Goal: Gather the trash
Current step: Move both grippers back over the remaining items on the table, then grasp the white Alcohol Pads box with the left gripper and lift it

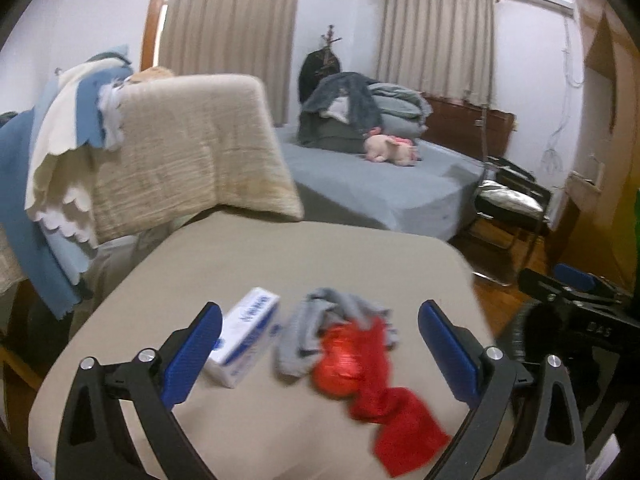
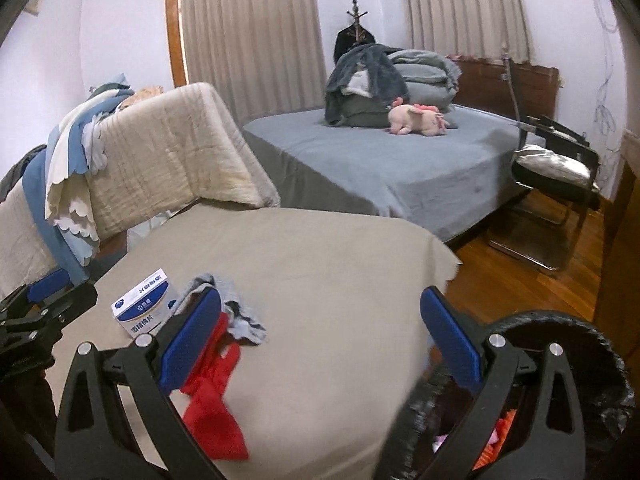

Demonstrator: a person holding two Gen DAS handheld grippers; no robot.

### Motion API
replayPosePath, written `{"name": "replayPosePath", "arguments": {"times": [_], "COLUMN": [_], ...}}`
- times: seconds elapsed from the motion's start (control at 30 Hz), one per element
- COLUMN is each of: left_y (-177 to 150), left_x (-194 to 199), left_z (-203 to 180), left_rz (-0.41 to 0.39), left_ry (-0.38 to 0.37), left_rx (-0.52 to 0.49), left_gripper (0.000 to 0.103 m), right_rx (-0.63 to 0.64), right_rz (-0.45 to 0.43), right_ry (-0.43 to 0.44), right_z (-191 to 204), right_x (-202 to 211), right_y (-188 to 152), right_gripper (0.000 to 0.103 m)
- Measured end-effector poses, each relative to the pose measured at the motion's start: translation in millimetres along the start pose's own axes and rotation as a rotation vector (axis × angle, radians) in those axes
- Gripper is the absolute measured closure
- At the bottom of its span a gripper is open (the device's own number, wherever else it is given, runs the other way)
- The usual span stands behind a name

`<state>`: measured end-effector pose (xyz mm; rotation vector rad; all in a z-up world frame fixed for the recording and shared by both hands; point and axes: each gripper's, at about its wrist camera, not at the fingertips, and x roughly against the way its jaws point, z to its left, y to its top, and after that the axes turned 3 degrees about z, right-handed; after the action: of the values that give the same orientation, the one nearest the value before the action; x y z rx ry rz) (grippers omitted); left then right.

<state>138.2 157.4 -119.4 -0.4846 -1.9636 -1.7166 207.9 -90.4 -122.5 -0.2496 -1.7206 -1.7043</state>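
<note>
The left gripper [image 1: 320,344], jaws wide, hangs over the red wrapper [image 1: 348,360] on the tabletop [image 1: 280,264], ready to grab it

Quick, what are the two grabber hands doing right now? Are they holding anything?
Left gripper: open, holding nothing, hovering over the red cloth and grey sock.
Right gripper: open, holding nothing, over the table edge by the trash bin.
</note>
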Motion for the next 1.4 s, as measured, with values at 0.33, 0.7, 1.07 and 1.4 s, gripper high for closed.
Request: {"name": "replayPosePath", "arguments": {"times": [0.33, 0.7, 1.07, 1.4], "left_y": [-11.7, -23.3, -26.1, -12.7], "left_x": [-54.0, -100.6, -117.1, -107.9], "left_z": [55.6, 73.7, 73.5, 78.5], "left_rz": [0.087, 0.186, 0.234, 0.181], "left_ry": [0.066, 0.043, -0.004, 0.032], "left_rx": [0.045, 0.047, 0.064, 0.094], "left_gripper": [0.011, 0.019, 0.054, 0.072], "right_rx": [0.041, 0.069, 0.093, 0.149], "right_rz": [0.053, 0.084, 0.123, 0.181], "right_ry": [0.031, 0.048, 0.072, 0.139], "right_z": [32.8, 49.0, 58.3, 84.4], "right_x": [-56.2, -95.1, -119.8, -150.2], "right_y": [4.5, 11.0, 8.4, 13.7], "right_gripper": [0.006, 0.006, 0.006, 0.006]}}
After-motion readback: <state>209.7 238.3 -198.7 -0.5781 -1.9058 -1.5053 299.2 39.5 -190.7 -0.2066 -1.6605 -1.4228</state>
